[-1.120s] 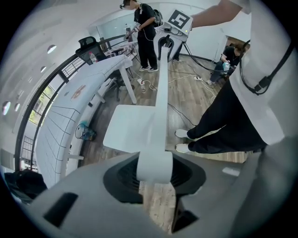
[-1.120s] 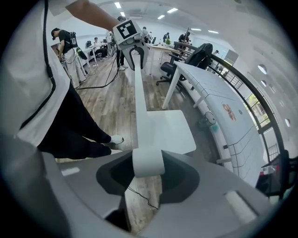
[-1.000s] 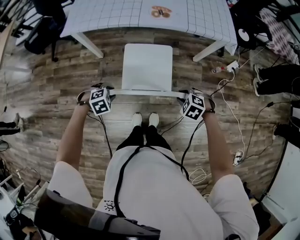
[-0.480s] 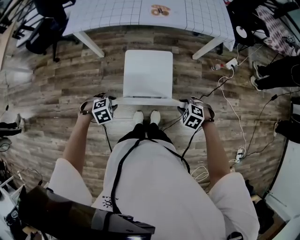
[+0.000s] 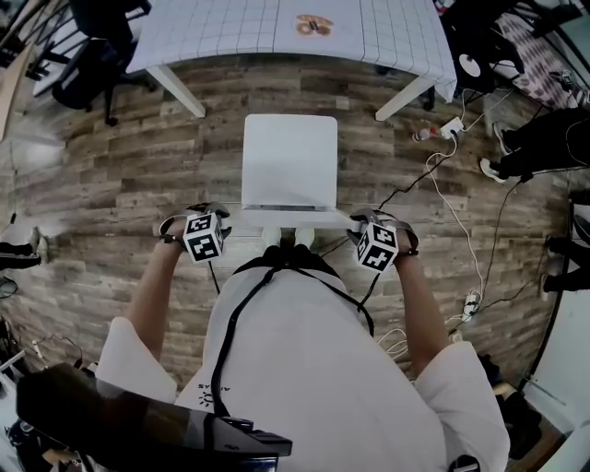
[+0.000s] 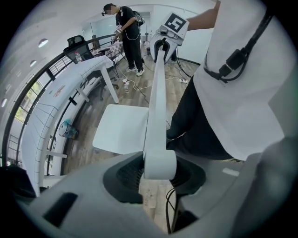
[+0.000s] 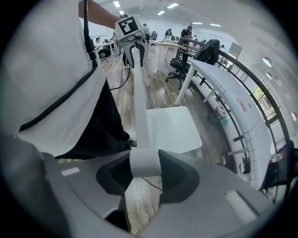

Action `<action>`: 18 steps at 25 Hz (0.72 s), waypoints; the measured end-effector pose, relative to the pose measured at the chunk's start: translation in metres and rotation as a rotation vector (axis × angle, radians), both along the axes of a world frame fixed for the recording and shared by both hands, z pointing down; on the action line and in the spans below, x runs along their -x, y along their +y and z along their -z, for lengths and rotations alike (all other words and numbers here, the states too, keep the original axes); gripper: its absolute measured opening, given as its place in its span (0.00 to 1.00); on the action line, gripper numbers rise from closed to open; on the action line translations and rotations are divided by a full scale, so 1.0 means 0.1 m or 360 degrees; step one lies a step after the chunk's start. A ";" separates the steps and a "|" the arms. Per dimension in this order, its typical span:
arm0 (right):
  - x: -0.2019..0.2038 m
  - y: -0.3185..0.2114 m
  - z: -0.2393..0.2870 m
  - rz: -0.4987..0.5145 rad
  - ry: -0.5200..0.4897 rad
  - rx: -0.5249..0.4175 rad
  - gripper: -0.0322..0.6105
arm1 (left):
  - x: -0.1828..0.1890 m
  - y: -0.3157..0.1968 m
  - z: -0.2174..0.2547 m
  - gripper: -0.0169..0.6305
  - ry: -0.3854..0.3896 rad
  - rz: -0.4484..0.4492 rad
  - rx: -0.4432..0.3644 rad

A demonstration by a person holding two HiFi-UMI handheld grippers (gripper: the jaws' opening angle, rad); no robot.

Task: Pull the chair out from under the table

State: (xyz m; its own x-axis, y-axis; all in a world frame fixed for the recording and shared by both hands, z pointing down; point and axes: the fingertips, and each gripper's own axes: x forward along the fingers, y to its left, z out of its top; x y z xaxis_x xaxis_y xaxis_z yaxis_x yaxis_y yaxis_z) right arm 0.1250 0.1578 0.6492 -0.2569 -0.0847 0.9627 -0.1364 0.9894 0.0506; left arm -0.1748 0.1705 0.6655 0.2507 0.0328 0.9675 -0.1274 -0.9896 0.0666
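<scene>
A white chair (image 5: 288,159) stands on the wood floor, its seat out in front of the white grid-topped table (image 5: 240,28). Its backrest's top rail (image 5: 290,218) runs between my two grippers. My left gripper (image 5: 210,226) is shut on the rail's left end (image 6: 159,160), the jaws pressed on both sides of it. My right gripper (image 5: 367,232) is shut on the rail's right end (image 7: 144,161) the same way. In the left gripper view the white seat (image 6: 120,134) shows beyond the rail. The right gripper view shows the seat (image 7: 172,128) too.
The person's white shoes (image 5: 284,237) stand just behind the chair. Table legs (image 5: 180,90) angle down on both sides. Cables and a power strip (image 5: 454,126) lie on the floor at right. A black office chair (image 5: 88,55) stands at back left. Another person (image 6: 129,35) stands farther off.
Both grippers have moved back toward the person with the rail in them. The chair has slid with them, away from the table, and more floor shows between seat and table.
</scene>
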 end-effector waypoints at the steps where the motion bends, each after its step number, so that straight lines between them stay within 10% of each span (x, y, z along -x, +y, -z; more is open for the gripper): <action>1: 0.00 0.03 0.00 -0.0012 -0.0009 0.0006 0.27 | 0.00 0.03 0.00 0.24 0.0013 0.0014 0.0007; 6: 0.00 0.08 -0.02 -0.0070 -0.0050 0.0081 0.29 | -0.01 0.03 0.01 0.26 0.0070 0.0098 0.0020; 10: -0.10 0.21 -0.02 -0.0049 -0.0025 0.0242 0.54 | 0.00 0.13 0.09 0.44 0.0150 0.0205 0.0120; 18: -0.17 0.09 0.58 -0.0252 -0.0329 0.0373 0.48 | -0.15 -0.15 0.77 0.45 0.0533 0.0553 0.0060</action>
State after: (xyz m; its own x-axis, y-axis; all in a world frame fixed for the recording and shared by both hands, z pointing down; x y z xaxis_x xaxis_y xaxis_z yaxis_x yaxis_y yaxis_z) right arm 0.1422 0.1672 0.5912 -0.4496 0.0783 0.8898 -0.2725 0.9366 -0.2201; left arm -0.1595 0.1552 0.5887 0.5506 -0.0743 0.8314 -0.4152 -0.8884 0.1956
